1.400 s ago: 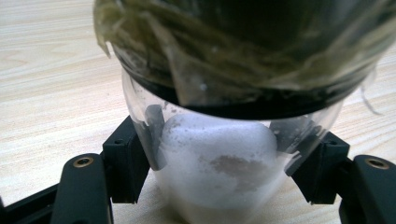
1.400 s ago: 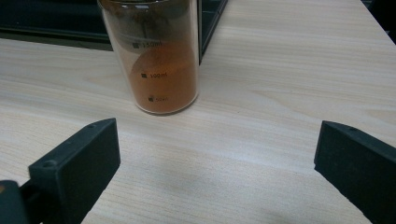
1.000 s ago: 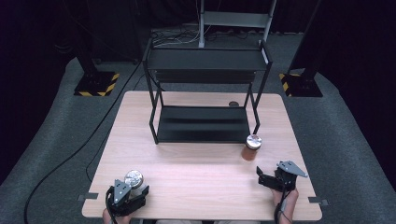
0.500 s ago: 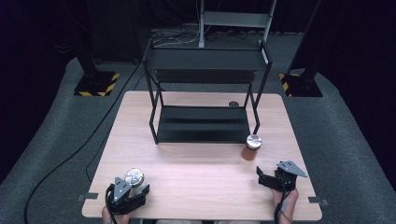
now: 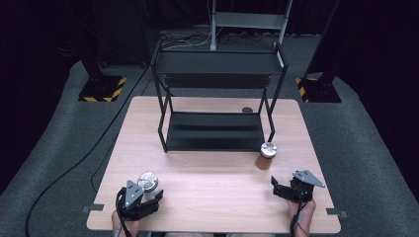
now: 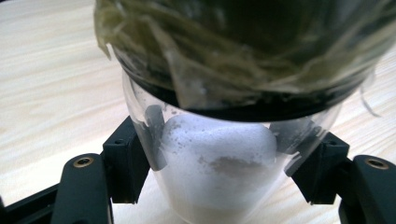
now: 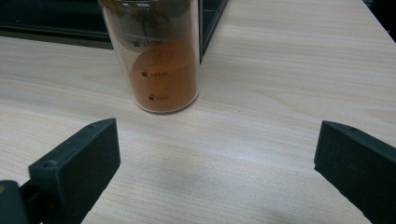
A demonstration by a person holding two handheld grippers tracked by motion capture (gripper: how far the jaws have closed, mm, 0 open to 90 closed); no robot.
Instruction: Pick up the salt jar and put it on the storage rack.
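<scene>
Pale wood table (image 5: 217, 182) carries a black two-tier metal rack (image 5: 217, 106) at its far middle, seen whole from the high view; the right gripper view catches just a rack leg behind the orange-powder jar (image 7: 159, 56); that view also reads the jar's printed measure marks, which the high view cannot resolve, while the high view shows its silver lid (image 5: 268, 149) beside the rack's near right foot. The silver-lidded jar (image 5: 147, 181) stands at the near left of the table; the left gripper view shows its clear wall, white powder (image 6: 219, 172) at the bottom and greenish fibrous stuff above. The left gripper (image 5: 143, 196) has its jaws closed against that jar's sides; the right gripper (image 5: 286, 187) rests near the right front edge, jaws spread wide and empty, the orange jar well ahead of them. Against the earlier frames, nothing has visibly shifted; both grippers and both jars lie as they did.
</scene>
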